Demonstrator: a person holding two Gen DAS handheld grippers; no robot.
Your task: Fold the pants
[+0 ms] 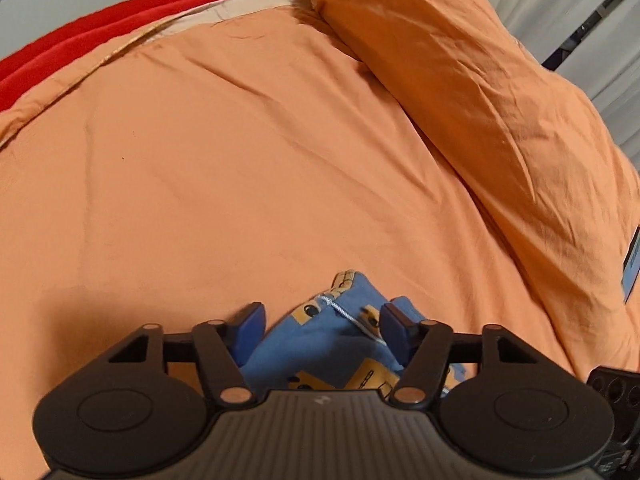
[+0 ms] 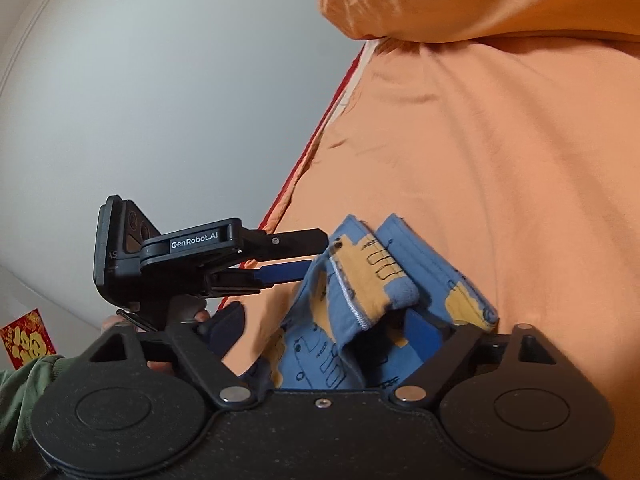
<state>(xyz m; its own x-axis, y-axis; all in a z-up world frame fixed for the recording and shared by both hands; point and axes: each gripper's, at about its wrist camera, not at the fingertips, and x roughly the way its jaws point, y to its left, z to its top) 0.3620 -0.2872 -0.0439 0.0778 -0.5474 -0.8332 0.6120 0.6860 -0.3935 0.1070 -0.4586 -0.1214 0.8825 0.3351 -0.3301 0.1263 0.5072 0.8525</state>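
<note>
**A:** Where do your pants [image 1: 320,344] lie?

**B:** Bunched on the orange bed sheet [image 1: 248,168], near its front edge. They are blue, printed with yellow vehicles, and a white-stitched hem shows along one fold. An orange pillow [image 1: 460,80] lies well apart at the far right, and a red cover [image 1: 60,44] edges the bed at the far left.

**A:** How do the jaws of your left gripper [image 1: 322,322] stand?

**B:** Spread, with a fold of the pants between the two blue pads; neither pad visibly presses the cloth.

**A:** And your right gripper [image 2: 320,336]?

**B:** Its jaws are also spread, and the bunched cloth rises between them. The right pad lies against the fabric; whether it pinches, you cannot tell. In the right wrist view your left gripper reaches in from the left, a green sleeve [image 2: 24,380] below it.
</note>
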